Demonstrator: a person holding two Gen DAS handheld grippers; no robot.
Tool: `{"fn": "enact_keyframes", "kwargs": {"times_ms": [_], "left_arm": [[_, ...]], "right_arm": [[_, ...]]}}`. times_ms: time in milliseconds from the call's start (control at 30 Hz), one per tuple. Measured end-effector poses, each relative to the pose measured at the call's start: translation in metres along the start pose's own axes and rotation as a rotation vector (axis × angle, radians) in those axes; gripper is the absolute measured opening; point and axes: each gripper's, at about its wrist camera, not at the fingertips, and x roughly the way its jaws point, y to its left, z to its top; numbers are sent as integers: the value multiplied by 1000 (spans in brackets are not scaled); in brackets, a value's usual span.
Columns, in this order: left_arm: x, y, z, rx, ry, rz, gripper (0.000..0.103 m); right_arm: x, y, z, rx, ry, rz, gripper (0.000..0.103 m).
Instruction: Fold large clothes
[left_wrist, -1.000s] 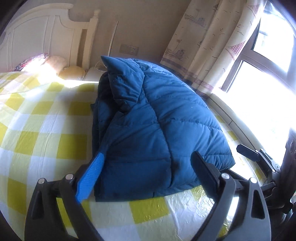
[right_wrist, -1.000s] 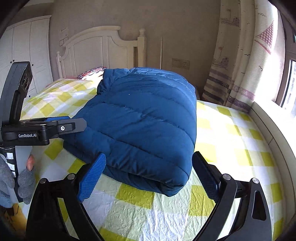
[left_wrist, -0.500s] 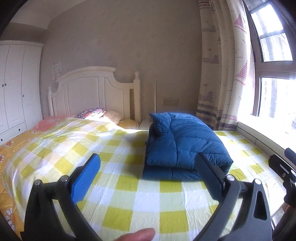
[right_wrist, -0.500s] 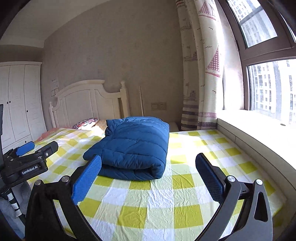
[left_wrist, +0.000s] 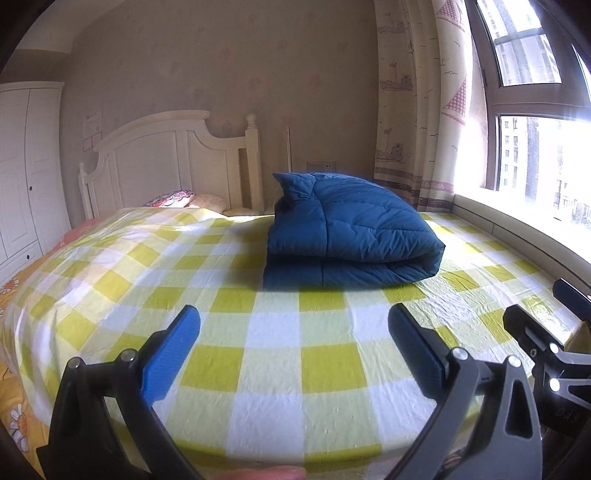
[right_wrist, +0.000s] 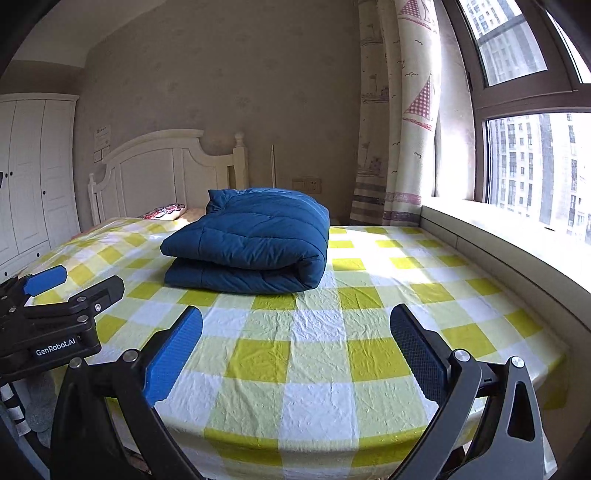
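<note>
A blue quilted jacket (left_wrist: 351, 232) lies folded in a thick bundle on the bed, well beyond both grippers; it also shows in the right wrist view (right_wrist: 255, 243). My left gripper (left_wrist: 295, 350) is open and empty over the bed's near edge. My right gripper (right_wrist: 295, 347) is open and empty, also at the near edge. The left gripper shows at the left of the right wrist view (right_wrist: 62, 295), and part of the right gripper shows at the right of the left wrist view (left_wrist: 546, 339).
The bed has a yellow and white checked sheet (left_wrist: 280, 332) and a white headboard (left_wrist: 166, 162). Pillows (left_wrist: 184, 199) lie at the head. A window sill (right_wrist: 509, 236) and curtain (right_wrist: 399, 147) run along the right. A white wardrobe (right_wrist: 33, 177) stands left.
Both grippers have pulled back from the folded jacket to the bed's near edge. The jacket, close up a second ago, now lies farther off. Both stayed open.
</note>
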Motion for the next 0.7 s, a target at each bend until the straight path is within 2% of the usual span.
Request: {"fn": "enact_keyframes", "kwargs": {"times_ms": [700], "left_arm": [[-8,5,-8,0,3,13,101]], "right_arm": [[-5,13,-7,-19,7,13,98]]}}
